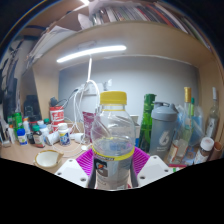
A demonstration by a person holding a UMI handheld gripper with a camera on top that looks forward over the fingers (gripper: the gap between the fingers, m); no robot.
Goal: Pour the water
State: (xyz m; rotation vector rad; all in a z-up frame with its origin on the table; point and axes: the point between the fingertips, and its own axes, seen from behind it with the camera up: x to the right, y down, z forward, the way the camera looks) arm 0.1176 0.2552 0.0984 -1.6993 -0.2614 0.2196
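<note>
A clear plastic water bottle [113, 140] with a yellow cap and a yellow-banded label stands upright between my fingers. My gripper [112, 163] is shut on the bottle, with the magenta pads [88, 160] pressing its sides at label height. The bottle's base is hidden below the fingers. Water fills the lower part of the bottle.
Beyond the bottle a cluttered desk holds a green glass bottle [147, 122], a grey lidded tumbler [163, 128], more bottles [187, 122] to the right, small jars and a red can [57, 115] to the left, a round lid [47, 157], and a white desk lamp [88, 88].
</note>
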